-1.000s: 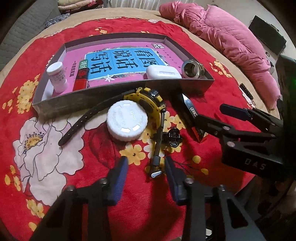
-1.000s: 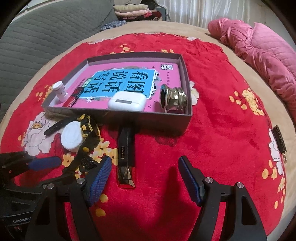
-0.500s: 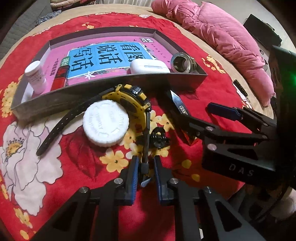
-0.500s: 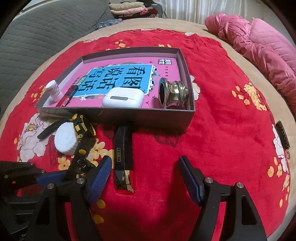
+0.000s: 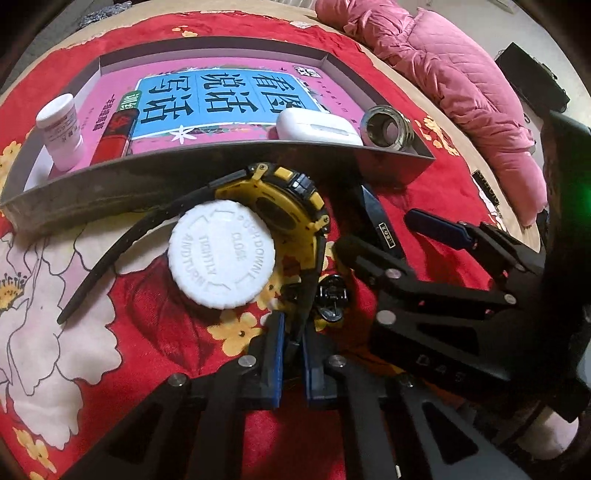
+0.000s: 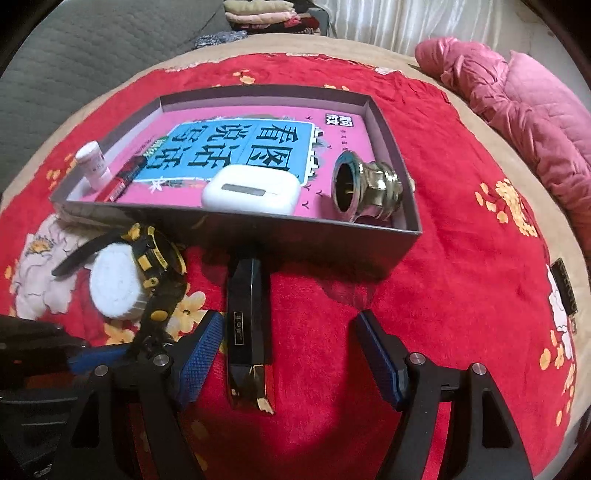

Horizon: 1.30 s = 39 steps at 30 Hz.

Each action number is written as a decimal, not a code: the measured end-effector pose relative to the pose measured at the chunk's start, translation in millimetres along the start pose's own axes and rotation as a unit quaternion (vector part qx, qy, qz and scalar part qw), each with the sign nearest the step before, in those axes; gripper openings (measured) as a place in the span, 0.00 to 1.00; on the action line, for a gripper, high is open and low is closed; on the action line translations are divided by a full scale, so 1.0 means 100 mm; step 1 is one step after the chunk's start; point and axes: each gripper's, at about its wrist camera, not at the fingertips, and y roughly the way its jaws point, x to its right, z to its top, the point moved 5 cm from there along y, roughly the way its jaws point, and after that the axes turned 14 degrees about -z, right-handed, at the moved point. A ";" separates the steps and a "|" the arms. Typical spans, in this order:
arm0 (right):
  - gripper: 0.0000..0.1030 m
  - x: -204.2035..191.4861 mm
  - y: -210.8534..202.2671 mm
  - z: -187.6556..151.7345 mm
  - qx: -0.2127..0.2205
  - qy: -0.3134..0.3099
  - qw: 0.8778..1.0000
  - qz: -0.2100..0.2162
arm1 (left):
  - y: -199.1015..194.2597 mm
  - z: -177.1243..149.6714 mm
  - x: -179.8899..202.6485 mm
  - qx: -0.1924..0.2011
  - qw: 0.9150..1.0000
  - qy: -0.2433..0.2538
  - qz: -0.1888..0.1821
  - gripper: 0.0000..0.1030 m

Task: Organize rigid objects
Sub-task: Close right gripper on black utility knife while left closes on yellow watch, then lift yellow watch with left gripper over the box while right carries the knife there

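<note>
A yellow-and-black watch (image 5: pixel 291 199) lies on the red cloth before a grey box (image 5: pixel 147 177); it also shows in the right wrist view (image 6: pixel 155 254). My left gripper (image 5: pixel 291 350) is shut on the watch's strap end. A white cap (image 5: pixel 221 258) rests against the watch. A black rectangular bar (image 6: pixel 247 321) lies between the fingers of my open right gripper (image 6: pixel 291 354), which is empty. The box holds a pink book (image 6: pixel 258 147), a white earbud case (image 6: pixel 251 192), a brass fitting (image 6: pixel 365 192), a small white bottle (image 6: pixel 92 166) and a red tube (image 6: pixel 122 181).
A pink quilted jacket (image 6: pixel 535 118) lies at the far right. A grey sofa (image 6: pixel 92 55) stands behind the table with folded clothes (image 6: pixel 266 14). A small dark object (image 6: pixel 563 288) lies by the right table edge.
My left gripper moved forward and closed on the watch strap. My right gripper advanced a little around the black bar and stayed open.
</note>
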 end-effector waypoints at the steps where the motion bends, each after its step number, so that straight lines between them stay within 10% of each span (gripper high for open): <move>1: 0.69 0.01 0.01 0.00 0.002 0.002 1.000 0.004 | 0.00 0.00 0.01 0.002 1.000 0.001 -0.001 0.08; 9: 0.23 0.07 -0.08 -0.01 0.019 0.020 0.999 0.035 | -0.09 -0.03 0.04 0.019 1.000 0.005 -0.018 0.07; 29: 0.22 0.36 -0.33 0.02 0.036 0.086 0.993 0.078 | -0.65 0.12 0.20 0.103 0.991 0.001 -0.083 0.07; 39: 0.22 0.38 -0.34 0.04 0.038 0.095 0.991 0.084 | -0.47 0.15 0.14 0.075 0.994 -0.012 -0.083 0.07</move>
